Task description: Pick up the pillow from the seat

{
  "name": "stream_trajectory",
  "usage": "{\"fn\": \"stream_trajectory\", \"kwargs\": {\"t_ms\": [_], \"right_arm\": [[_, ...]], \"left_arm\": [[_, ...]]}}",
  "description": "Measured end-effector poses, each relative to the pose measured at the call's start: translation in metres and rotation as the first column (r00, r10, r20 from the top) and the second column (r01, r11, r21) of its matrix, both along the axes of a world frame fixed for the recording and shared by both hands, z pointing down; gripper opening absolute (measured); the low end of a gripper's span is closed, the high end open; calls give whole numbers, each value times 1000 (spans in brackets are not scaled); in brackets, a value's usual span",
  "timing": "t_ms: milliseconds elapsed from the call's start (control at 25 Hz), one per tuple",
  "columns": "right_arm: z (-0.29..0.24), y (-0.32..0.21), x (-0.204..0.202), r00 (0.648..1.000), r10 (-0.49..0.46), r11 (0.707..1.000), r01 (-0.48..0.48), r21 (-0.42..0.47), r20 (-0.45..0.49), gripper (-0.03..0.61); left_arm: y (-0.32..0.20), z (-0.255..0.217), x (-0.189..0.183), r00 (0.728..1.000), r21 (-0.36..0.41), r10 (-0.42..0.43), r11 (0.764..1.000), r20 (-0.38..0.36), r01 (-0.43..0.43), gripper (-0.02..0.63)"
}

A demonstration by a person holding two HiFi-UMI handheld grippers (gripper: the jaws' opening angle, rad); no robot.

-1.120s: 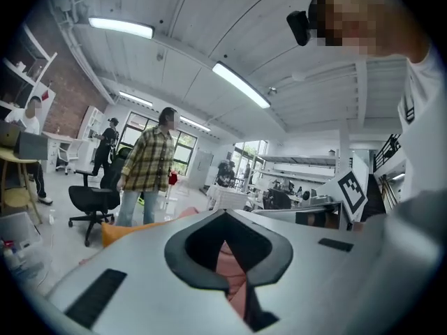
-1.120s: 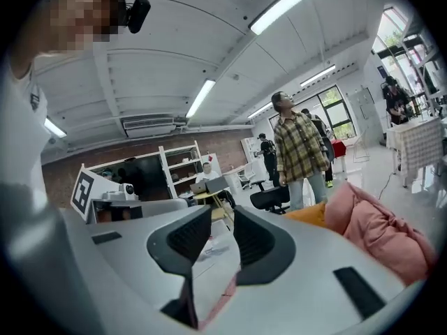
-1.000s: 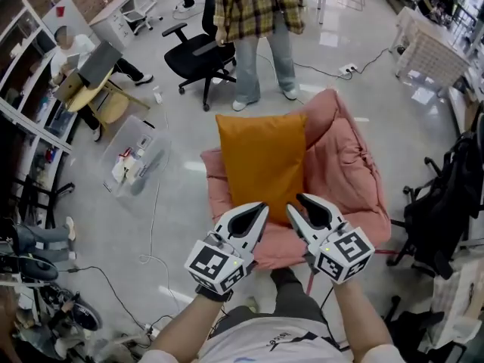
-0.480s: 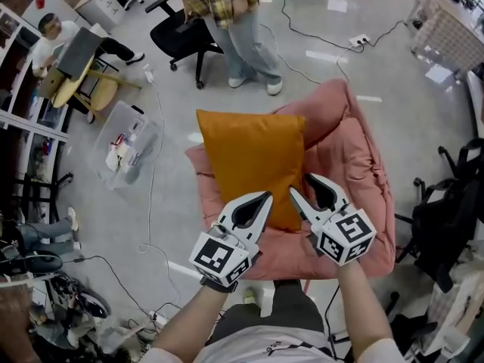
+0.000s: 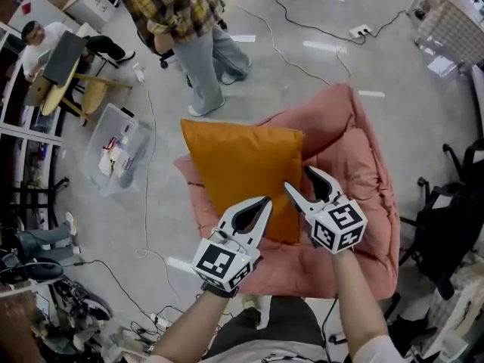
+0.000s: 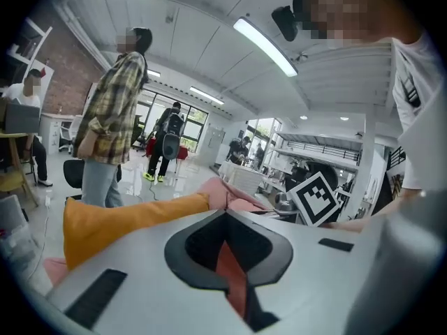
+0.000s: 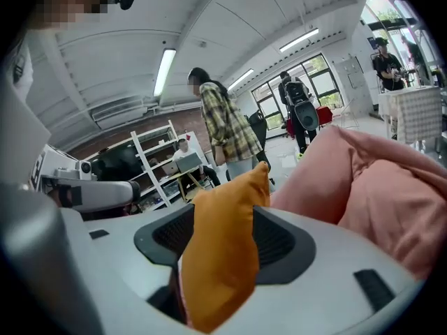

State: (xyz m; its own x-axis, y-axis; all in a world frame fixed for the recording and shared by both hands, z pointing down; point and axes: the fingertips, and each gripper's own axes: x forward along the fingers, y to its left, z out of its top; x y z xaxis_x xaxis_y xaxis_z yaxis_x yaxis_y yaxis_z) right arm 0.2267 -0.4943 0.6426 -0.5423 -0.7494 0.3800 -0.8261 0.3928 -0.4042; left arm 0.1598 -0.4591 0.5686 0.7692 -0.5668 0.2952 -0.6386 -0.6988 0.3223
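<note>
An orange pillow (image 5: 240, 171) leans upright on a pink padded seat (image 5: 349, 165). My right gripper (image 5: 299, 178) is at the pillow's near right corner. Its jaws are opening, and in the right gripper view the pillow (image 7: 223, 257) stands between the dark pads (image 7: 279, 246) with some pad showing on either side. My left gripper (image 5: 262, 203) hovers over the pillow's near edge, left of the right one, with its tips together. In the left gripper view the pillow (image 6: 119, 218) stretches away to the left, and a strip of pink shows through the slot between the jaws.
A person in a plaid shirt and jeans (image 5: 185, 44) stands just beyond the seat. A clear plastic bin (image 5: 117, 153) and cables (image 5: 147, 203) lie on the floor at left. A black bag and chair (image 5: 454, 225) crowd the right side. Someone sits at a desk far left (image 5: 45, 44).
My right gripper's jaws have spread and moved forward around the pillow's near right corner. The plaid-shirted person has walked to the left. The left gripper stays shut.
</note>
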Motion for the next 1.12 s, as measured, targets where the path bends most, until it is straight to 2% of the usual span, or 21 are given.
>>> {"fn": "stream_trajectory", "kwargs": {"t_ms": [280, 640, 760, 880, 1120], "right_arm": [[38, -36, 1, 1000, -28, 999, 28, -37, -1, 308], [67, -63, -13, 988, -117, 989, 125, -81, 101, 348], [67, -62, -19, 978, -180, 979, 189, -77, 105, 347], [69, -56, -19, 975, -207, 974, 213, -79, 79, 345], [61, -40, -28, 970, -241, 969, 242, -43, 28, 245]], "left_arm": [[-21, 30, 5, 1000, -39, -6, 999, -4, 5, 11], [-30, 46, -10, 1000, -70, -16, 997, 18, 17, 9], [-29, 47, -10, 999, -76, -23, 997, 23, 25, 11], [-25, 46, -10, 999, -73, -26, 997, 25, 28, 11], [-16, 38, -12, 999, -51, -40, 998, 32, 41, 11]]}}
